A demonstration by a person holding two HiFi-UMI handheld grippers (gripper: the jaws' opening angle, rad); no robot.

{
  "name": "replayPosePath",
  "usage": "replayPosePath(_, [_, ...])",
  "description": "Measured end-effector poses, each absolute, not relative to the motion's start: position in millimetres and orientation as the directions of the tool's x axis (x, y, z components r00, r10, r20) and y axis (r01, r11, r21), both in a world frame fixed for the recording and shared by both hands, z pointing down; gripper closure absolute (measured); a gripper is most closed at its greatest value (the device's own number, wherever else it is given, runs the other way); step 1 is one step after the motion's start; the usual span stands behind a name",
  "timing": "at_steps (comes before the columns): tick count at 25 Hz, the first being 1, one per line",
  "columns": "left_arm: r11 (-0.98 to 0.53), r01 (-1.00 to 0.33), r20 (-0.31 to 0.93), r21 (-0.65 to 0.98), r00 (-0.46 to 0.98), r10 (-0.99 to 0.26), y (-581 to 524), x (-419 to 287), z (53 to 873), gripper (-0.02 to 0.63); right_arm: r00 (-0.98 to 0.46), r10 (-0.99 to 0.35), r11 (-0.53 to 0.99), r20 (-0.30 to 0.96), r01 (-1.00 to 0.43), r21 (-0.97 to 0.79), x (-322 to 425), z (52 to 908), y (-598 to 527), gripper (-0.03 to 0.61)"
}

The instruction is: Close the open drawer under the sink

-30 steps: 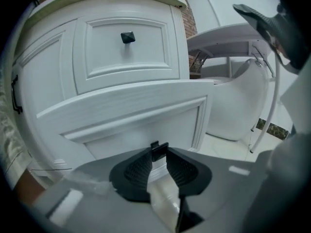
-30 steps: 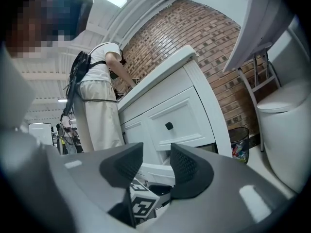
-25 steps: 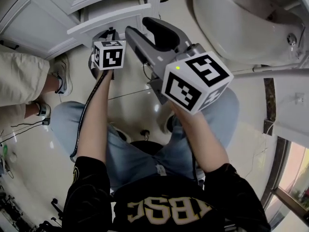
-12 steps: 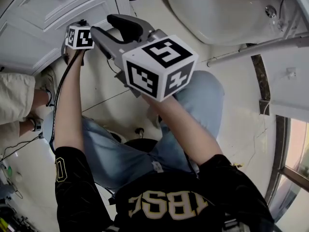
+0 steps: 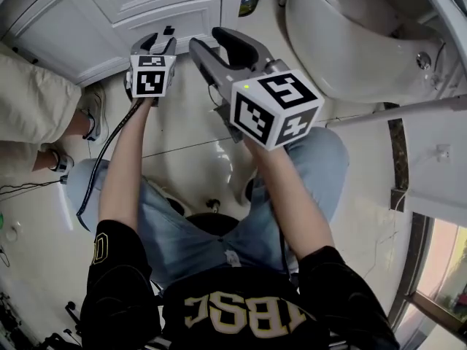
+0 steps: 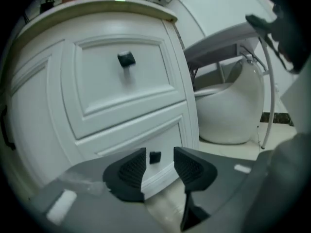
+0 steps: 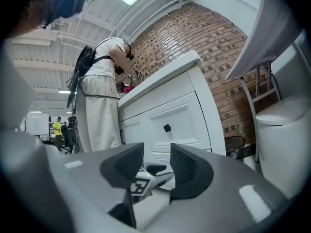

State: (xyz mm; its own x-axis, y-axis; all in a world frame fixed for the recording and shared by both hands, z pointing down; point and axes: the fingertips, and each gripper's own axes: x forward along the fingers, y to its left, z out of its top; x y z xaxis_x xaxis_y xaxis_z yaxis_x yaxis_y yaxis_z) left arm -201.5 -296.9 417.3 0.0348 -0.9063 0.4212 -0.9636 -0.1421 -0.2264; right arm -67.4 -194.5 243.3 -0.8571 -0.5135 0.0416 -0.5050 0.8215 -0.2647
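The white cabinet (image 5: 87,28) under the sink has an upper drawer (image 6: 124,76) and a lower drawer (image 6: 146,144), each with a dark knob. Both fronts look flush with the cabinet. My left gripper (image 5: 158,41) hangs just in front of the lower drawer without touching it. Its jaws are opening, and nothing is between them except the far-off lower knob (image 6: 154,157) seen through the gap. My right gripper (image 5: 208,41) is held level beside it. A narrow gap separates its pads (image 7: 187,166), and it holds nothing.
A white toilet (image 5: 350,42) stands to the right of the cabinet, with a dark waste bin (image 7: 235,144) between them. A grab rail (image 5: 394,111) runs by the toilet. A person in light clothes (image 7: 99,96) stands at the cabinet's left. The left gripper trails a cable (image 5: 109,152).
A second ago the lower drawer stuck out of the cabinet; now it lies flush. My left gripper pushed in against it and has since drawn back and risen. The right gripper stayed alongside.
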Motion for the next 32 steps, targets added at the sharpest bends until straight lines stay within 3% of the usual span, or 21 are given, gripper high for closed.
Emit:
replayPosePath(6, [-0.138,-0.978,0.184,-0.157,0.109,-0.977,-249,-187,298,0.428,-0.82,-0.566,0.814,0.084,-0.572,-0.099,-68,245,-203,0.41])
replayPosePath(12, [-0.107,-0.991,0.099,-0.083,0.099,-0.99,-191,-177,270,0.426,-0.812,-0.578,0.804,0.085,-0.584,-0.11,-78,247,-200,0.41])
replayPosePath(15, [-0.065,-0.998,0.058,-0.014,0.064,-0.996,-173,-188,261,0.399,-0.75,-0.661,0.749,-0.01,-0.659,-0.067,-72,237,-207,0.396])
replayPosePath(17, [-0.04,-0.998,0.043,0.047,0.042,-0.998,-169,-200,255,0.315,-0.673,-0.736,0.676,-0.076,-0.737,-0.02,-61,231,-213,0.32])
replayPosePath(20, [-0.027,-0.998,0.041,0.048,0.029,-0.999,-170,-207,251,0.276,-0.638,-0.762,0.639,-0.11,-0.768,0.026,-57,229,-215,0.247])
replayPosePath(32, [-0.04,-0.999,0.088,0.012,0.041,-0.995,-174,-200,266,0.276,-0.68,-0.733,0.678,-0.031,-0.733,0.055,-69,247,-213,0.242])
